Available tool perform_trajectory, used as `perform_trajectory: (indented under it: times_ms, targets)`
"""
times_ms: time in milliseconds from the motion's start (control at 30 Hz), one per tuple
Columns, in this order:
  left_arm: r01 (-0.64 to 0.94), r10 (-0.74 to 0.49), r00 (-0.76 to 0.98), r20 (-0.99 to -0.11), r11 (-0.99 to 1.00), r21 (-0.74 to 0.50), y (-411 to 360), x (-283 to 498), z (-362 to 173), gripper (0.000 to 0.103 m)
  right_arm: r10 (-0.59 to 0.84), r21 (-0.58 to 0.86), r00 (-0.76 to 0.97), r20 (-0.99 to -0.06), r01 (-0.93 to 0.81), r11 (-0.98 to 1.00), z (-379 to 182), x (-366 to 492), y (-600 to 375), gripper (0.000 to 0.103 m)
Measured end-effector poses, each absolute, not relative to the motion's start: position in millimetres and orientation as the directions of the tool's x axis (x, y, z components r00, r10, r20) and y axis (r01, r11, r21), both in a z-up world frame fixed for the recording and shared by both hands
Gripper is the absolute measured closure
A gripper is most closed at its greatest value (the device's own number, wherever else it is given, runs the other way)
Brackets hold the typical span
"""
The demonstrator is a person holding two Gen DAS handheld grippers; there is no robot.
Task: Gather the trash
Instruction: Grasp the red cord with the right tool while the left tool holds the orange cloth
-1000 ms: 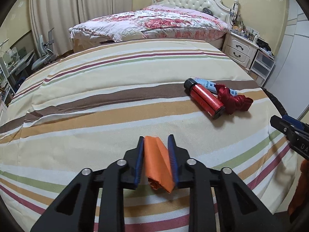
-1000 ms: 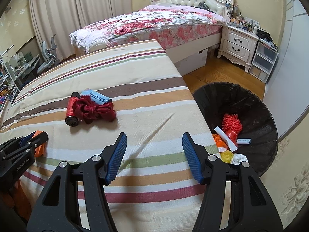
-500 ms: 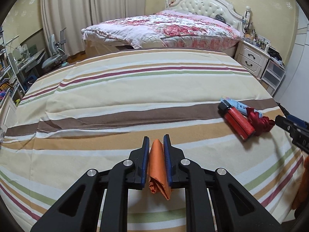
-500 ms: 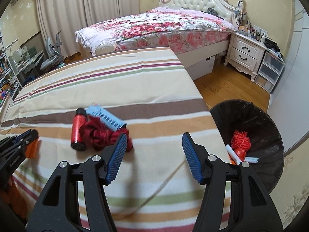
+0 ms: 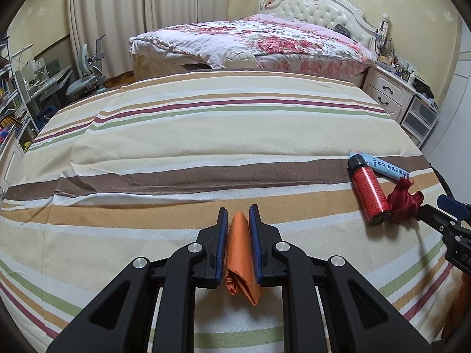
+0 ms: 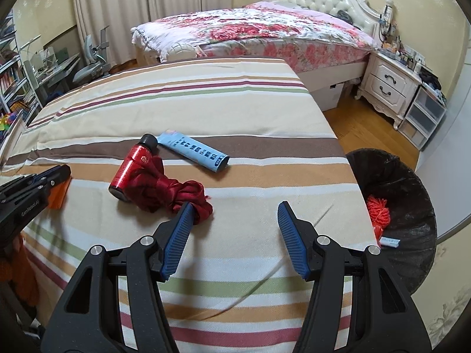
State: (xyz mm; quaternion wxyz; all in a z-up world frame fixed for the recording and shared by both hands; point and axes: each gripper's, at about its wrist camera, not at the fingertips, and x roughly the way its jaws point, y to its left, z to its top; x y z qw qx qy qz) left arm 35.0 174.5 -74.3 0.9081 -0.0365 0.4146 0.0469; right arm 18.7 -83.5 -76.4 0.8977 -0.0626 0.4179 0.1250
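Observation:
My left gripper (image 5: 238,214) is shut on a folded orange wrapper (image 5: 240,250), held just above the striped bedspread (image 5: 176,147); the same wrapper (image 6: 57,195) shows at the left edge of the right wrist view. My right gripper (image 6: 235,214) stands open with nothing between its fingers, its left fingertip just in front of a dark red cloth bundle (image 6: 173,189). A red bottle with a black cap (image 6: 132,166) lies against the cloth, and a light blue tube (image 6: 194,153) lies behind it. A black-lined trash bin (image 6: 406,194) beside the bed holds red netting and scraps.
The striped bed's right edge drops to a wooden floor (image 6: 362,123). A second bed with a floral quilt (image 6: 265,32) stands behind, with a white nightstand (image 6: 388,88) and plastic drawers (image 6: 424,117) at the right. A desk and chair (image 6: 88,61) stand far left.
The left jaws have closed tighter on the orange wrapper. My right gripper has swung left across the bed, so the red cloth, bottle and tube now lie right before it.

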Motion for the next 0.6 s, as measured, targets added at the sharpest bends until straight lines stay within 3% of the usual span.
perform_trajectory:
  times_ms: [267,367,533,600]
  targets:
    - [-0.122,0.055,0.654,-0.755,0.992,-0.033,177.1,31.6,-73.9,0.087,0.228,0.026,0.622,-0.749,-0.317,0.948,-64.5,18.4,-69.7,0.045]
    - [-0.123,0.054,0.655,-0.754,0.992,-0.035,177.2,31.3,-73.3,0.087,0.242,0.021,0.622,-0.745,-0.341,0.940,-65.6,19.6,-59.3,0.035]
    - [-0.130,0.055,0.656,-0.753,0.991,-0.041,181.9,31.6,-73.1,0.087,0.232,-0.005,0.614,-0.754,-0.359,0.933,-70.8,26.6,-47.4,0.035]
    - [-0.133,0.054,0.655,-0.753,0.990,-0.045,183.0,32.0,-73.0,0.087,0.222,-0.017,0.607,-0.763,-0.363,0.932,-75.5,29.3,-42.8,0.043]
